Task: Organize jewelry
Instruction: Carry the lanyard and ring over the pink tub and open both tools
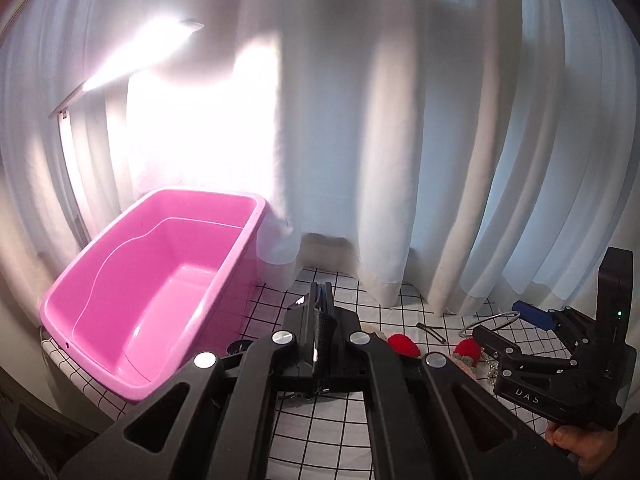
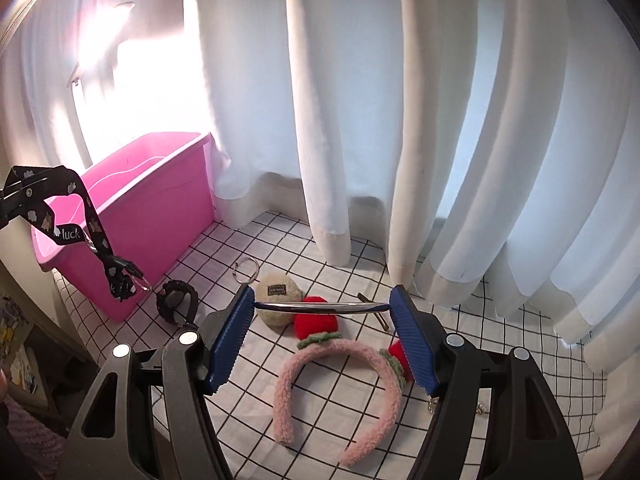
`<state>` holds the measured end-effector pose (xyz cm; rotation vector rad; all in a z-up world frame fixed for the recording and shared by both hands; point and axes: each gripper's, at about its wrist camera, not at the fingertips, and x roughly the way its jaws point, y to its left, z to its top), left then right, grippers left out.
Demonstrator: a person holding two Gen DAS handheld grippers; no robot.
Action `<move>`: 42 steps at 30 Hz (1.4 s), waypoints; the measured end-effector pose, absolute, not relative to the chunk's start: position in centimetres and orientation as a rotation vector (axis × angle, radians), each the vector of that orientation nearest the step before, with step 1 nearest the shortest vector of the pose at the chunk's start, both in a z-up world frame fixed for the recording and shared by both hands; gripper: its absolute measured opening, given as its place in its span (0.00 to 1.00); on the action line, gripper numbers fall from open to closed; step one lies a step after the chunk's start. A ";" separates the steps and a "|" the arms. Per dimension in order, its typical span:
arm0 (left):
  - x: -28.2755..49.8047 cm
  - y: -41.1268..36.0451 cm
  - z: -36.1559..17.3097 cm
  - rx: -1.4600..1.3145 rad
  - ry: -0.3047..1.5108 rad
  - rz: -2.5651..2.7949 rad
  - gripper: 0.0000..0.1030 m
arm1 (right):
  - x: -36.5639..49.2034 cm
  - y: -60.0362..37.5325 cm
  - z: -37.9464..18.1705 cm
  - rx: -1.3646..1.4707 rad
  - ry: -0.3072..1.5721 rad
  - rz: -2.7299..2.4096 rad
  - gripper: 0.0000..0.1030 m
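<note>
Overhead, clamped shut in the left gripper (image 1: pixel 320 300) on a black patterned fabric lanyard (image 2: pixel 86 216) dangling a black clip before the pink rectangular plastic tub (image 1: pixel 160 280). Spread wide in the right gripper (image 2: pixel 322 300), blue ribbed pads (image 2: pixel 232 336) pressing the ends of a silver metal bangle (image 2: pixel 320 307). Below, on the white black-gridded tablecloth (image 2: pixel 280 240): a pink fluffy headband (image 2: pixel 340 392) with red pompoms, a beige plush ball (image 2: pixel 276 296), a small silver ring (image 2: pixel 246 270), a black scrunchie (image 2: pixel 176 302).
</note>
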<state>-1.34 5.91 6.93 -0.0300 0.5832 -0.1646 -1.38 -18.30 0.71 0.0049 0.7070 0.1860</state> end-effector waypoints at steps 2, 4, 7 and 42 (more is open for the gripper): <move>-0.7 7.0 8.3 -0.034 0.559 -0.155 0.01 | -0.3 -16.8 2.6 -0.005 0.675 0.209 0.65; -0.2 8.4 9.7 -0.037 0.531 -0.147 0.01 | 0.8 -15.2 4.4 -0.010 0.644 0.234 0.65; 0.6 10.6 11.5 -0.034 0.491 -0.125 0.01 | 2.3 -12.8 6.5 -0.011 0.605 0.278 0.65; 15.6 30.4 -1.6 -0.321 1.007 0.167 0.01 | 22.7 12.7 2.5 -0.172 0.913 0.661 0.65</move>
